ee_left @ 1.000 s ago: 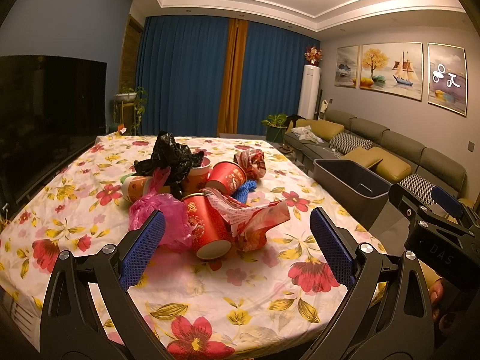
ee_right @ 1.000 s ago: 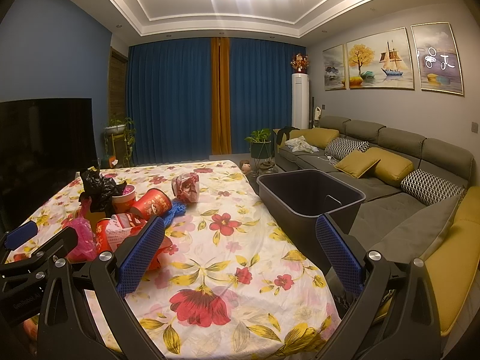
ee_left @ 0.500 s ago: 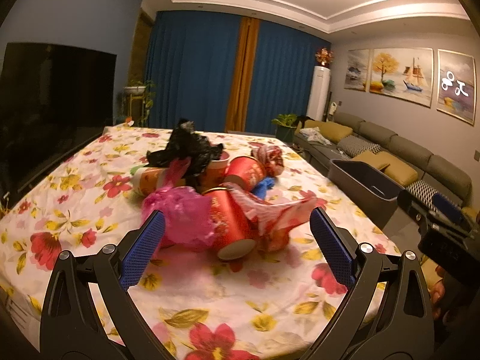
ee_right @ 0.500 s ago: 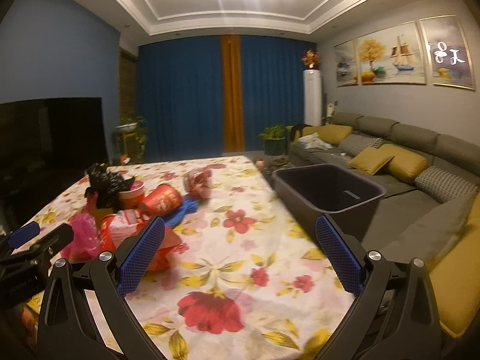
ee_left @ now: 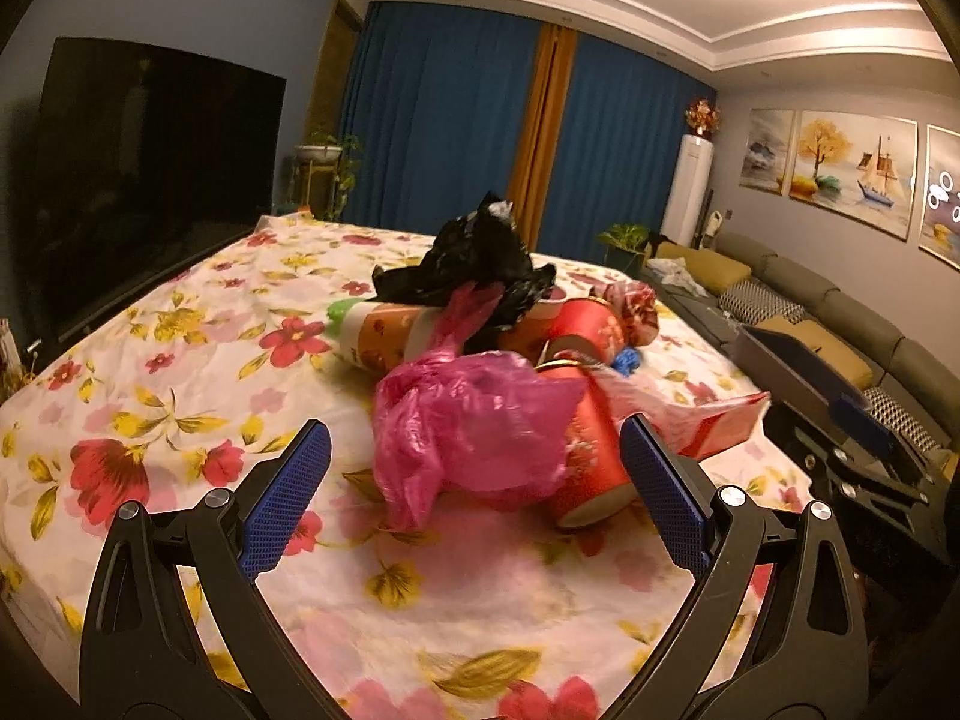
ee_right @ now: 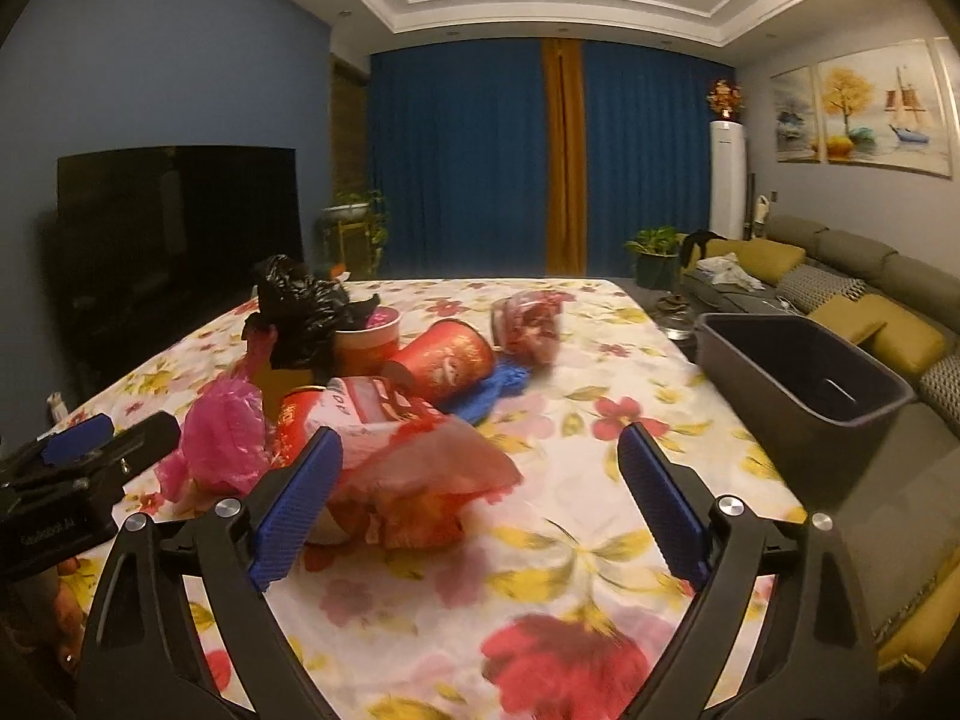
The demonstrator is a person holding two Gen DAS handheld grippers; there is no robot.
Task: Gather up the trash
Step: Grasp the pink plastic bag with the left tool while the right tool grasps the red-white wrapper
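Left wrist view: the left gripper [ee_left: 474,495] is held with its jaws spread wide; a pink plastic bag [ee_left: 474,426] is seen between the blue pads, but it is not pressed by either.
Right wrist view: the right gripper [ee_right: 480,501] is seen with its jaws closing; a crumpled red-and-white wrapper [ee_right: 420,450] lies partly between them, untouched by the pads.
Trash pile: the bag, the wrapper, red paper cups [ee_right: 447,360], a black plastic bag [ee_left: 474,261], a printed tube [ee_left: 375,339] and a blue scrap [ee_right: 492,390] are heaped on the flowered tablecloth [ee_right: 600,570].
Bin: a dark tub [ee_right: 798,378] is placed just beside the table's right edge, near the sofa [ee_right: 858,282].
Surroundings: a television [ee_left: 150,180] is set left of the table, with blue curtains [ee_right: 468,162] behind.
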